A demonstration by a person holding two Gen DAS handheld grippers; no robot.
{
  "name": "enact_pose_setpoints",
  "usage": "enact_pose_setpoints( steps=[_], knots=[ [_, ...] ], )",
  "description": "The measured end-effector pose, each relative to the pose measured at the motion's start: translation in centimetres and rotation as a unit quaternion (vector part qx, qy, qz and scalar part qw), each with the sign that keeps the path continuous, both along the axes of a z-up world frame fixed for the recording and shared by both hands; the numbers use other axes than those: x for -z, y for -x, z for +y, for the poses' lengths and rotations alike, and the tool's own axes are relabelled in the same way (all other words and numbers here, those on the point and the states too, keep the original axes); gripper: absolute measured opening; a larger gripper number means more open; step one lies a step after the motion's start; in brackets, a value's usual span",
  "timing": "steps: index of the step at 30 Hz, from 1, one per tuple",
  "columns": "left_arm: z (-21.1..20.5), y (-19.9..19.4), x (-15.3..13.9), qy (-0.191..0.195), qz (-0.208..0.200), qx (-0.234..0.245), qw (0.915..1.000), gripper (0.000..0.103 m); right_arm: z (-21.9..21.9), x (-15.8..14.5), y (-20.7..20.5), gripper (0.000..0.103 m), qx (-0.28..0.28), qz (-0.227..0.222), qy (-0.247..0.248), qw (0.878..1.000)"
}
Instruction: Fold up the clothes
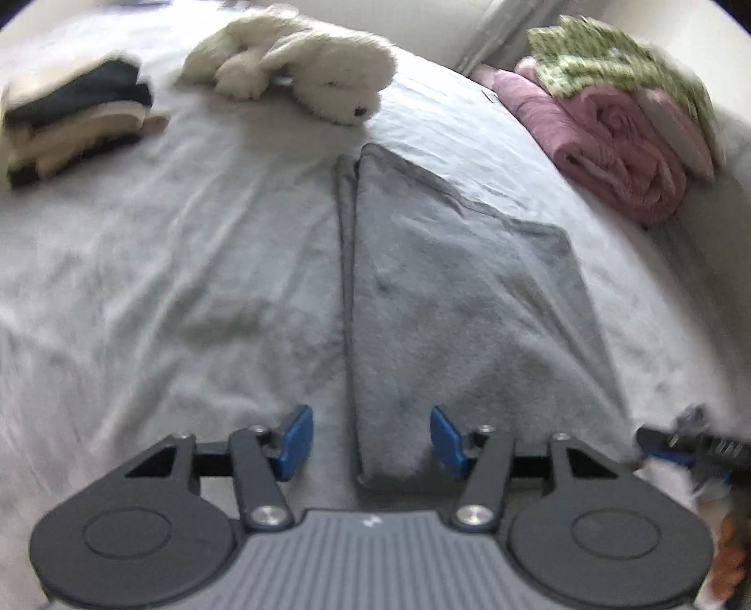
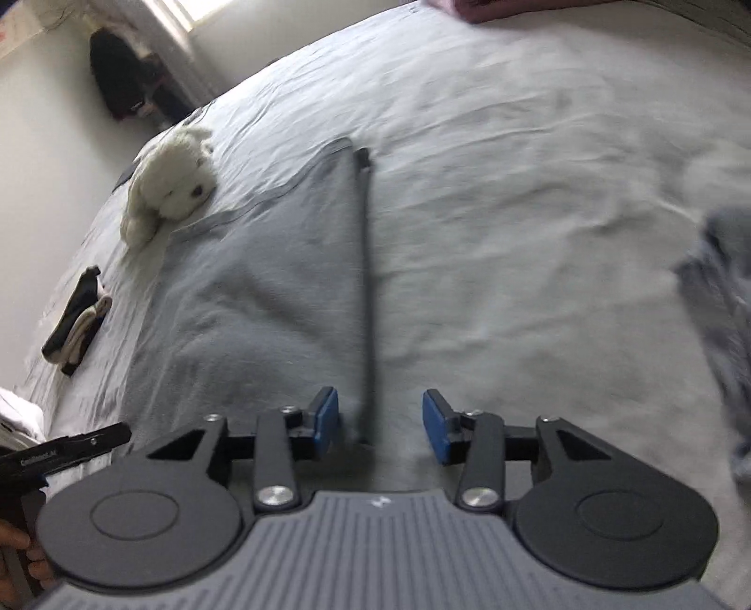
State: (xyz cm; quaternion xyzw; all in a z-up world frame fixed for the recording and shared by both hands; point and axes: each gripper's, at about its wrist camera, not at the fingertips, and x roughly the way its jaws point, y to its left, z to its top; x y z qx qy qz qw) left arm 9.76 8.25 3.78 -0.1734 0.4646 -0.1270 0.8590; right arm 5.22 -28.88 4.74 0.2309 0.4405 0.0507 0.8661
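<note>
One folded stack (image 1: pixel 80 117) is sitting far left on the bed (image 1: pixel 164 281); one gray garment (image 1: pixel 446 291), folded lengthwise, is lying mid-bed, needing more folds. Left gripper (image 1: pixel 371 441) and right gripper (image 2: pixel 380 424) are hovering at its near end, fingers part-open, gripping nothing. One unfolded pile (image 1: pixel 619 131) is waiting far right.

White plush dog (image 1: pixel 324 80) on the pale bedsheet (image 1: pixel 141 263); window (image 2: pixel 187 7) beyond.
</note>
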Motion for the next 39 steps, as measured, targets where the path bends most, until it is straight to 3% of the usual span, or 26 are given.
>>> enact_pose_setpoints(
  steps=[3,6,10,19,26,29,35,38,39],
  knots=[
    [0.8,0.5,0.0,0.034,0.015,-0.016,0.9992,0.042,-1.3,0.1,0.5,0.045,0.008,0.002,-0.090,0.996],
    [1.1,1.0,0.2,0.048,0.032,-0.032,0.9979,0.040,-1.3,0.6,0.3,0.048,0.012,0.013,-0.131,0.991],
    [2.1,1.3,1.5,0.129,0.075,-0.058,0.9872,0.039,-0.9,1.5,0.0,0.050,0.015,0.033,-0.155,0.987],
    [1.7,1.2,2.5,0.166,0.099,-0.073,0.9784,0.039,-1.2,2.5,0.4,0.051,0.029,0.047,-0.209,0.976],
    [1.7,0.8,2.8,0.169,0.090,-0.077,0.9784,0.039,-1.8,3.9,0.4,0.049,0.063,0.043,-0.260,0.963],
    [1.3,0.7,2.7,0.156,0.075,-0.072,0.9823,0.038,-1.4,3.7,0.3,0.049,0.059,0.036,-0.248,0.966],
    [1.3,0.5,2.9,0.160,0.064,-0.074,0.9822,0.037,-1.3,4.2,0.1,0.044,0.067,0.021,-0.246,0.967],
    [1.3,0.5,3.0,0.155,0.061,-0.077,0.9830,0.031,-1.2,4.1,0.1,0.041,0.069,0.014,-0.236,0.969],
    [1.3,0.5,3.0,0.152,0.060,-0.079,0.9834,0.024,-1.1,4.1,0.1,0.038,0.070,0.013,-0.231,0.970]
  ],
)
